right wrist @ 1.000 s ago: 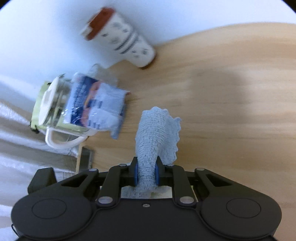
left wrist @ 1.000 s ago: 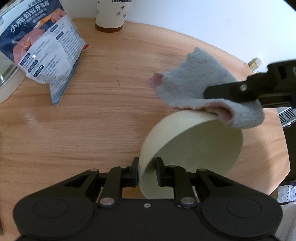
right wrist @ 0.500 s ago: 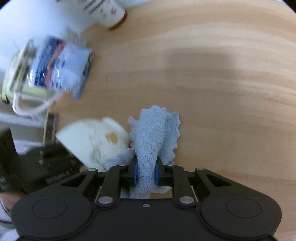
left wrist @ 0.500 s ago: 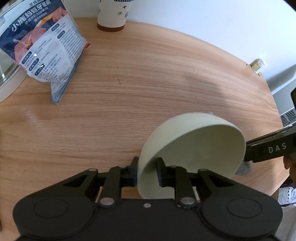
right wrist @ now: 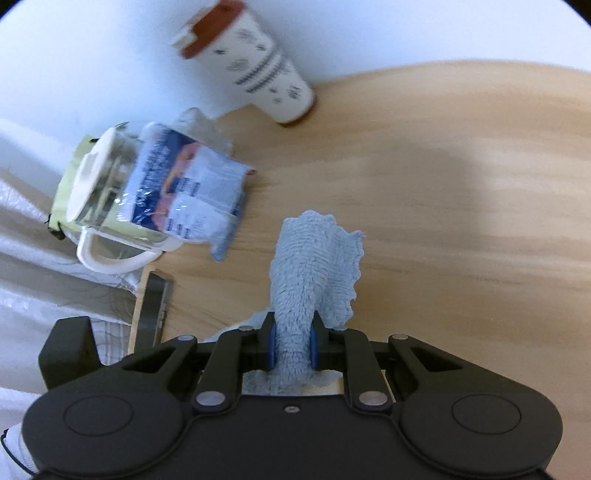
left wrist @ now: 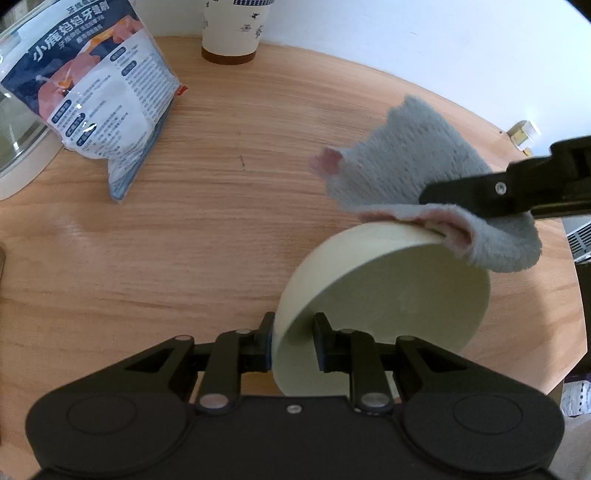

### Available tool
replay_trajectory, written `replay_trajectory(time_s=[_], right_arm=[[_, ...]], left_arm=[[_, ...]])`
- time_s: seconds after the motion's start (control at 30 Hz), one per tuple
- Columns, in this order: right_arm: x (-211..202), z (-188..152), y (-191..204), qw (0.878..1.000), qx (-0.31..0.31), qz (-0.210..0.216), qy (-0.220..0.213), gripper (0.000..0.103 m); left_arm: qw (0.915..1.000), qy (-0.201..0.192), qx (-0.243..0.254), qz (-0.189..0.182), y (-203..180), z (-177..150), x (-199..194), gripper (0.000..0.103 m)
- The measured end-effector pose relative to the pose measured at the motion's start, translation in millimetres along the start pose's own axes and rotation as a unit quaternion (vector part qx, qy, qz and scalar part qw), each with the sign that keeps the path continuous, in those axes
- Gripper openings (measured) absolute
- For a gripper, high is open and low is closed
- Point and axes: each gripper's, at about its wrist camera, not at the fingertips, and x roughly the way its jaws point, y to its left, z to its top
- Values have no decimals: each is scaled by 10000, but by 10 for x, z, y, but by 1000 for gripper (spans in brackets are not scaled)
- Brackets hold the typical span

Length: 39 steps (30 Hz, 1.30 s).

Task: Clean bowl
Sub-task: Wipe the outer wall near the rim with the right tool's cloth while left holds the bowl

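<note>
Left wrist view: the left gripper (left wrist: 293,341) has its fingers closed on the rim of the cream bowl (left wrist: 384,306), one finger outside the wall and one inside. The bowl is held tilted on edge above the wooden table (left wrist: 207,229), its opening turned to the right. The grey cloth (left wrist: 413,173) drapes over the bowl's upper rim, touching it, with a pink underside showing at the fold. The right gripper's black fingers (left wrist: 476,192) come in from the right edge, pinching the cloth. Far left: a printed blue-and-white packet (left wrist: 99,110) leaning against a glass-lidded pot (left wrist: 14,147); a paper cup (left wrist: 231,29) stands at the table's far edge.

Right wrist view: the right gripper (right wrist: 291,347) has its fingers nearly together, clamped on a bunched fold of the cloth (right wrist: 314,269), which projects forward. A sliver of pale rim shows just under the fingers; whether it is the bowl I cannot tell. The packet (right wrist: 188,192), pot (right wrist: 99,177) and cup (right wrist: 255,70) lie beyond, blurred.
</note>
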Motion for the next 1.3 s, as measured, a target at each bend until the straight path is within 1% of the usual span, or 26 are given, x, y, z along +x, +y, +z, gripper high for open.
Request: replay_trajectory(time_s=[0.03, 0.2, 0.27, 0.3, 0.33, 0.4, 0.47, 0.57, 0.63, 0.67, 0.73, 0.8, 0.9, 0.97, 1.03, 1.1, 1.13, 1.3], right_arm=[[2, -3, 45, 9999, -147, -41, 4, 20], [-1, -57, -167, 9998, 115, -166, 68, 20], [47, -135, -321, 9985, 246, -407, 284, 20], [89, -210, -407, 9971, 301, -497, 489, 20], [130, -299, -463, 9958, 299, -548, 663, 20], [155, -404, -495, 9948, 245, -522, 838, 20], [132, -446, -507, 9950, 251, -455, 851, 20], [80, -415, -488, 9958, 164, -409, 797, 20], [18, -386, -483, 9963, 139, -405, 740, 20], [-23, -367, -483, 9967, 136, -406, 696, 20], [-110, -330, -518, 9975, 225, -354, 573, 20], [-171, -282, -592, 9978, 416, -263, 439, 20], [-194, -236, -733, 9967, 729, -124, 323, 20], [-194, -215, -807, 9954, 932, -2, 238, 20], [-181, -179, -846, 9943, 1049, 100, 144, 20], [-167, -151, -867, 9934, 1133, 116, 98, 20], [-169, -138, -875, 9934, 1138, 101, 77, 20], [-157, -85, -943, 9934, 1144, 64, 19, 20]], left_arm=[[10000, 0, -3, -4, -3, 0, 2, 21], [10000, -7, 37, 24, -39, -9, 8, 23], [10000, -9, 48, 41, -42, -12, 7, 23], [10000, -4, 42, 44, -42, -12, 7, 23], [10000, 1, 41, 56, -45, -14, 8, 23], [10000, 9, 25, 91, -59, -17, 11, 23], [9999, 17, 3, 124, -68, -11, 10, 23], [9998, 68, -101, 178, -106, 27, 28, 22], [9991, 167, -375, 132, -83, 101, 55, 21], [9988, 187, -431, 114, -67, 117, 58, 20], [9975, 263, -656, 41, -39, 193, 77, 17], [9967, 335, -736, -12, -35, 272, 89, 14], [9951, 498, -856, -60, -7, 366, 128, 14], [9955, 523, -782, -71, 4, 400, 139, 14], [9979, 466, -454, -26, -51, 439, 140, 14], [9992, 388, 0, 66, -133, 476, 140, 15], [9992, 352, 136, 107, -161, 496, 144, 15], [9990, 246, 334, 171, -206, 580, 167, 15]])
